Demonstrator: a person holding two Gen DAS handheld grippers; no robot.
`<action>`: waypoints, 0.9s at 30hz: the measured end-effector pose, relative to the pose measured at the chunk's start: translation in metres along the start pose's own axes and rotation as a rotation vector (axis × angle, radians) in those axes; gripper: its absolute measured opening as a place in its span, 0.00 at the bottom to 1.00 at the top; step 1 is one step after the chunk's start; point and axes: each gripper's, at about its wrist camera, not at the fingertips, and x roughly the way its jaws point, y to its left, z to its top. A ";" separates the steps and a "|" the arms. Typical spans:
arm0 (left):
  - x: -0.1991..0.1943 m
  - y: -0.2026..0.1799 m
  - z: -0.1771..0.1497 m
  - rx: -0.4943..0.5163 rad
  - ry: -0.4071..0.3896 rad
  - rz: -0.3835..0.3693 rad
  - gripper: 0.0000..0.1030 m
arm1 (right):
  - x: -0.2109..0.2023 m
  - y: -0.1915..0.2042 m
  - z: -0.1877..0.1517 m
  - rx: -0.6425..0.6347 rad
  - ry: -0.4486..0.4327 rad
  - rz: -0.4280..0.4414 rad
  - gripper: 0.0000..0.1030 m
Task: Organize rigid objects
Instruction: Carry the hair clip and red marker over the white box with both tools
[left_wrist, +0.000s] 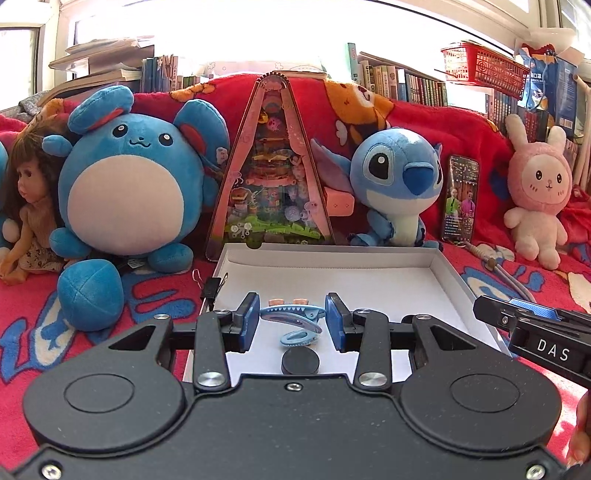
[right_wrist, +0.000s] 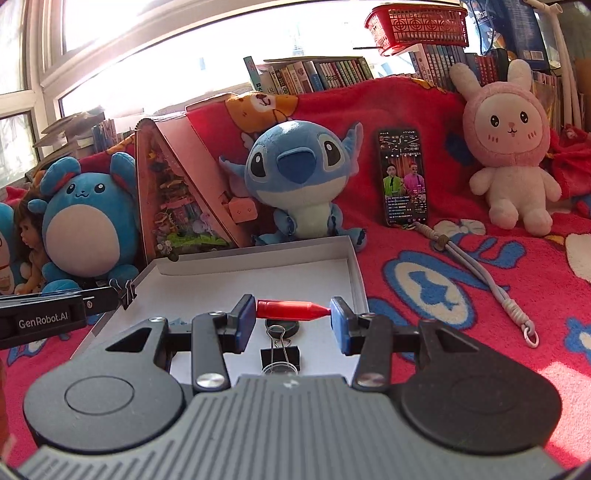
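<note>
- My left gripper (left_wrist: 291, 320) clamps the blue hair clip (left_wrist: 291, 314), long axis crosswise between the pads.
- My right gripper (right_wrist: 293, 316) clamps the red crayon (right_wrist: 290, 309) end to end, above the white box (right_wrist: 258, 264).

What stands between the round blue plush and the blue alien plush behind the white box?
In both views, a triangular pink toy box stands between the round blue plush and the blue alien plush.

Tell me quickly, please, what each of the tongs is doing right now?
Left tongs: shut on a blue hair clip.
Right tongs: shut on a red crayon, gripped end to end.
</note>
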 end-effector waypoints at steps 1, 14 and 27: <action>0.006 0.000 0.002 -0.007 0.005 0.005 0.36 | 0.003 -0.001 0.003 -0.001 0.000 -0.003 0.47; 0.109 0.010 0.030 -0.036 0.202 0.039 0.36 | 0.091 -0.007 0.050 0.061 0.280 0.038 0.47; 0.133 0.003 0.018 -0.058 0.278 0.006 0.36 | 0.131 0.009 0.034 0.005 0.360 0.013 0.48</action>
